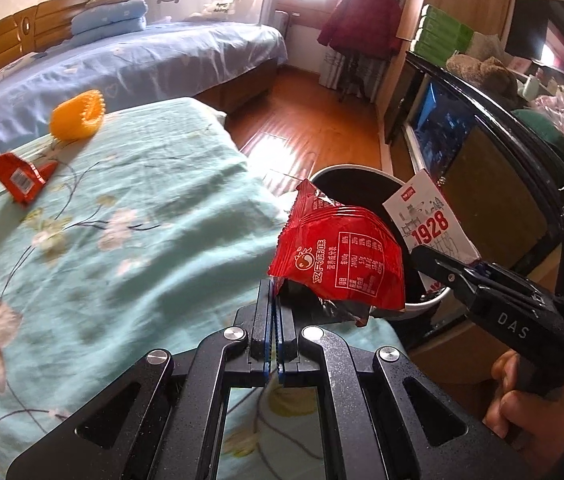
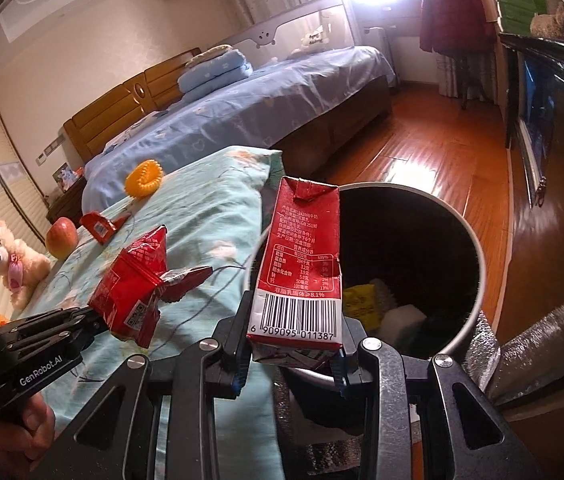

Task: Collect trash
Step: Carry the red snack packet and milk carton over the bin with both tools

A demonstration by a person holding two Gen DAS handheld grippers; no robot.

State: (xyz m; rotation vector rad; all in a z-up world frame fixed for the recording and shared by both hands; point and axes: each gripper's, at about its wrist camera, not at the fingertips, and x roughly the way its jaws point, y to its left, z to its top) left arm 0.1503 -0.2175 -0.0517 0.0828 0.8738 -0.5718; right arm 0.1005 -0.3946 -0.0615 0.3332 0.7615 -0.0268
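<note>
We carry trash to the round dark metal bin (image 2: 470, 248) off the bed's corner, our left gripper (image 1: 273, 300) clenched on a crinkled red foil wrapper (image 1: 338, 256) and our right gripper (image 2: 294, 360) grasping a red-and-white milk carton (image 2: 302, 264), so next each needs holding over the bin's mouth and releasing.

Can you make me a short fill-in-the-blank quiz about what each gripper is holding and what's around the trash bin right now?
1. The left gripper is shut on a red snack ____.
2. The right gripper holds a red carton beside the round ____.
3. On the floral blanket lies an ____ spiky ring.
4. Next to the stuffed toy sits an ____.

Missing words: wrapper; trash bin; orange; apple
</note>
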